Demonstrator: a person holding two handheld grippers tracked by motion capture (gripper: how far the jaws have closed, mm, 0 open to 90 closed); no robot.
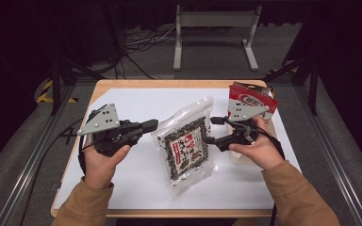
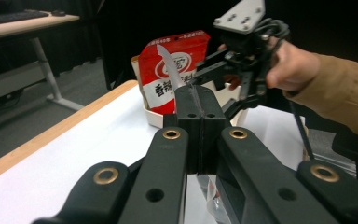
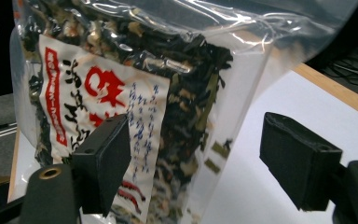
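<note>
Two grippers: both at clear seaweed bag, mid-table, one per side.
L gripper: jaws clamped on bag's thin top-left edge; in left gripper view plastic strip sticks up from between pressed pads. Prob. holds bag up/steady so other side can be taken.
R gripper: jaws spread wide, nothing pinched; aimed at bag's right edge, just beside it. In right gripper view bag sits close ahead, left pad in front of label, right pad off over bare sheet.
Bag pos.: tilted, top end raised toward L gripper, bottom end resting on white sheet; dark dried bits + white/red label facing up.
Red snack pouch: upright in pale tray at table's right edge, behind R hand; apart from bag.
Next, judged: R needs to close on right edge w/o crushing contents; slick film could slip.
</note>
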